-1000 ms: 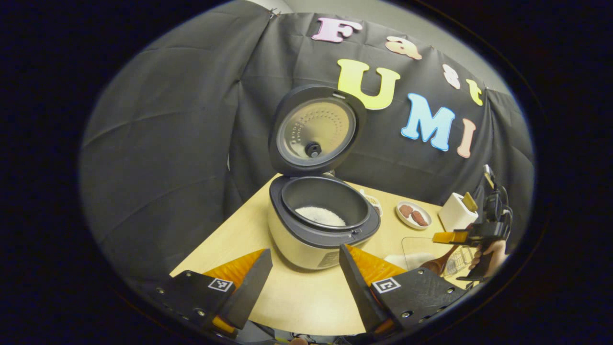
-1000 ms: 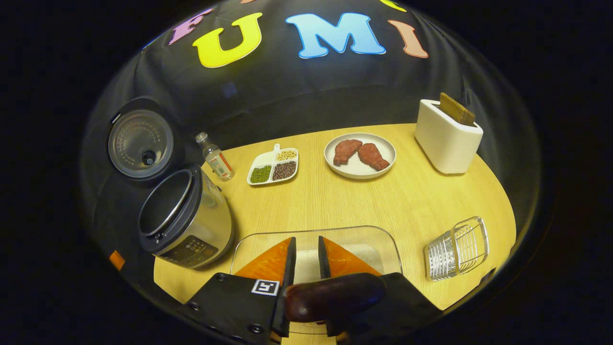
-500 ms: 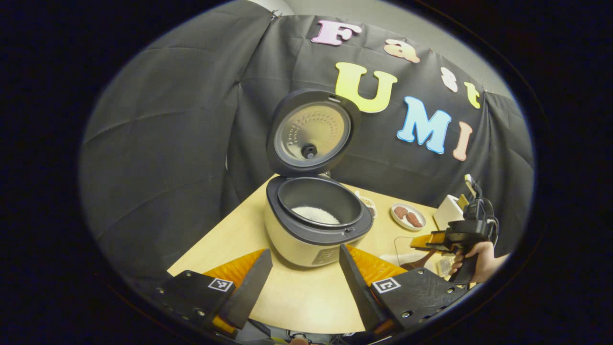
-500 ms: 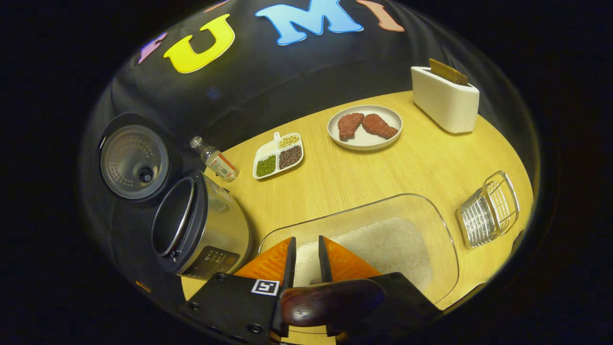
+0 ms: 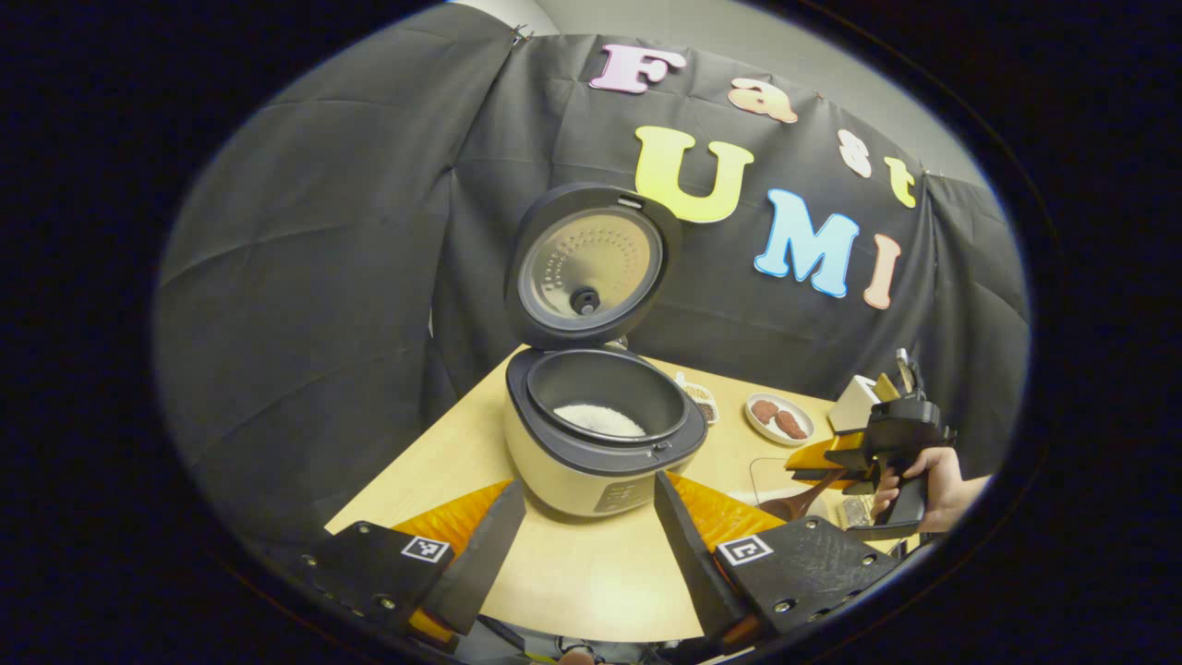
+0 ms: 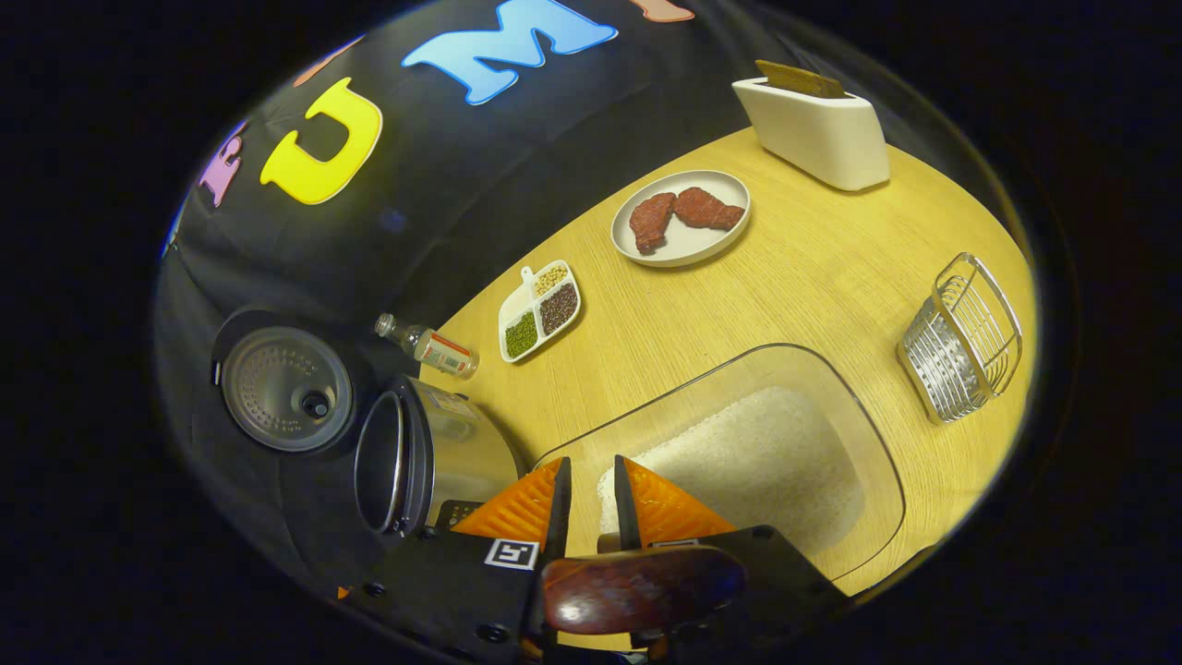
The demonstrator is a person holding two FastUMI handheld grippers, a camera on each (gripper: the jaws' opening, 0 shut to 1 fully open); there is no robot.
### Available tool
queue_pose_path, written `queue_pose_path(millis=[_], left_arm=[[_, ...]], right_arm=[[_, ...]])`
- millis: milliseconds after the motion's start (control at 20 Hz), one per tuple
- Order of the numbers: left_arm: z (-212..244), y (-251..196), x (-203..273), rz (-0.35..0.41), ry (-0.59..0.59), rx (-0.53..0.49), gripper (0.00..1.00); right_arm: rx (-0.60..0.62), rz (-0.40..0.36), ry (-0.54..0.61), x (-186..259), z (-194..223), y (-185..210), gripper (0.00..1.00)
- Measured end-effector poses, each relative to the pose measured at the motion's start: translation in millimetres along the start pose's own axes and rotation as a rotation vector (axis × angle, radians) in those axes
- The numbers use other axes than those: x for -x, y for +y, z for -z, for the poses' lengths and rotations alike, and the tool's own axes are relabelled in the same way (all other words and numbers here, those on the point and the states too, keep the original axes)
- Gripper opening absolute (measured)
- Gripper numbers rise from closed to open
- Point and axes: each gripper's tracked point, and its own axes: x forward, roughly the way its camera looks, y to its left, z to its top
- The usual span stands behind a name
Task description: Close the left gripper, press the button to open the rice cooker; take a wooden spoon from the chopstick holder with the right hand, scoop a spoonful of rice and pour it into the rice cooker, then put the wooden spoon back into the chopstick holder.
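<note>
We hold our left gripper [image 5: 582, 540] with fingers spread wide; the open rice cooker [image 5: 600, 434] sits just ahead of it. Our right gripper [image 6: 587, 503] clamps the wooden spoon [image 6: 642, 586], with the clear rice container [image 6: 739, 453] just ahead and the wire holder [image 6: 965, 337] to its right.

In the right gripper view, the rice cooker [image 6: 434, 457] stood at the table's [image 6: 813, 268] left edge, a small bottle [image 6: 429, 346] just behind it. The divided dish [image 6: 539, 309] lay right of the bottle, then the plate [image 6: 681, 242], with the toaster [image 6: 813, 129] farthest back. The rice container [image 6: 739, 453] sat in front, the wire chopstick holder [image 6: 960, 337] to its right.
</note>
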Motion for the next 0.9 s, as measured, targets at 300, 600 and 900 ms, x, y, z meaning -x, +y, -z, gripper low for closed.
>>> queue_pose_path(millis=[300,600,900], left_arm=[[-6.3,-0.3,-4.6,0.002,0.000,-0.042,0.89],[-14.7,-1.3,-10.9,-0.001,-0.005,-0.064,0.89],[-21.5,6.6,-14.2,-0.030,-0.021,-0.058,0.84]], right_arm=[[-0.218,0.016,-0.061,23.9,-40.4,-32.6,0.27],[-0.367,-0.039,-0.106,54.7,-69.4,-42.9,0.27],[-0.503,-0.153,-0.156,88.7,-105.7,-30.5,0.27]])
